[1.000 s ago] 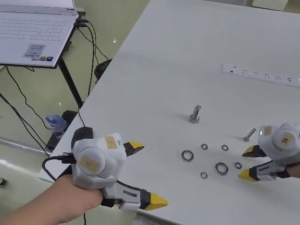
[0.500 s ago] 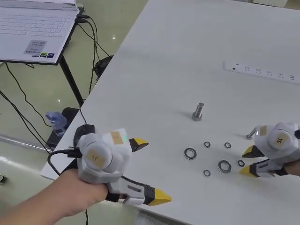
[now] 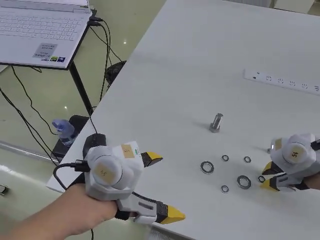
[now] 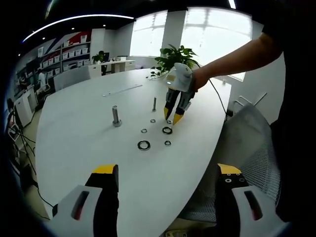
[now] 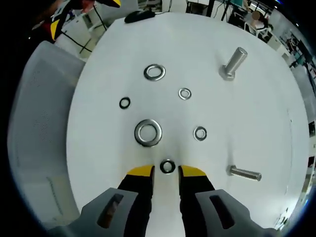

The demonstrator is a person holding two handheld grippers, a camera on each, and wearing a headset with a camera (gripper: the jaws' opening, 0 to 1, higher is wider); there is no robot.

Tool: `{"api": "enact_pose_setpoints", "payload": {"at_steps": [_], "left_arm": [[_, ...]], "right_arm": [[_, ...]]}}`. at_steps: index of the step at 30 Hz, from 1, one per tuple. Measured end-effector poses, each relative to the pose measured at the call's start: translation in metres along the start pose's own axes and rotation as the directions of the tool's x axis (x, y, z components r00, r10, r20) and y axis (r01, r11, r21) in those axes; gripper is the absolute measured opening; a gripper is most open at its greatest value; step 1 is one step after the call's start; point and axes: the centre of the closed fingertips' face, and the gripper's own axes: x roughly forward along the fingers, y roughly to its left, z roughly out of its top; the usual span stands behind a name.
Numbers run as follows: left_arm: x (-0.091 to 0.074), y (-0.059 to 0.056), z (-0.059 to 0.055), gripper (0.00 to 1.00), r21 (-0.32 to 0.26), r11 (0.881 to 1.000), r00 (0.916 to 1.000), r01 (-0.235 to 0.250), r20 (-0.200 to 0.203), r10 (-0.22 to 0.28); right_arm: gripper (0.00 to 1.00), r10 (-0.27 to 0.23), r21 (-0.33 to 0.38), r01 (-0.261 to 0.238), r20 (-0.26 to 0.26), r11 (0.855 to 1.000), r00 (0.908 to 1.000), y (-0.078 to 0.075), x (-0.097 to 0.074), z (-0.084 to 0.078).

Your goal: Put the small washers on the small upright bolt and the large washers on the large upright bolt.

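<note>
Small washer (image 5: 163, 167) between narrow right tongs (image 5: 167, 171) — large washer (image 5: 138, 133) just ahead; left tongs (image 4: 167, 169) wide.

my left gripper (image 3: 164, 187) sits low and close to me, jaws spread wide, gripped in my left hand (image 3: 75, 215). my right gripper (image 3: 268, 177) points its tips downward, jaws a narrow gap apart, with my right hand (image 4: 199, 78) behind it and forearm (image 4: 237, 52) outstretched.

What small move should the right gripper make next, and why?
Probably lower the right gripper slightly and close it on the small washer. Its jaws are open, and that washer lies flat on the table just between them. The small bolt close by looks bare.
</note>
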Motion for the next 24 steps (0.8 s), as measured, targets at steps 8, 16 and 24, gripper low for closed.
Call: {"api": "enact_pose_setpoints", "payload": {"at_steps": [8, 16, 24], "left_arm": [[-0.003, 0.0, 0.001, 0.77, 0.0, 1.0, 1.0, -0.004, -0.004, 0.004], [-0.002, -0.001, 0.004, 0.73, 0.004, 1.0, 0.9999, -0.013, -0.005, 0.013], [-0.003, -0.001, 0.012, 0.75, 0.006, 1.0, 0.9995, -0.028, 0.011, 0.028]], "right_arm": [[0.17, -0.005, -0.039, 0.002, -0.063, 0.999, 0.998, -0.005, 0.002, -0.003], [0.13, -0.02, 0.0, 0.02, -0.078, 1.0, 0.9967, -0.011, 0.004, -0.007], [0.12, -0.009, 0.073, 0.011, -0.033, 0.997, 0.9994, -0.012, 0.001, -0.012]]}}
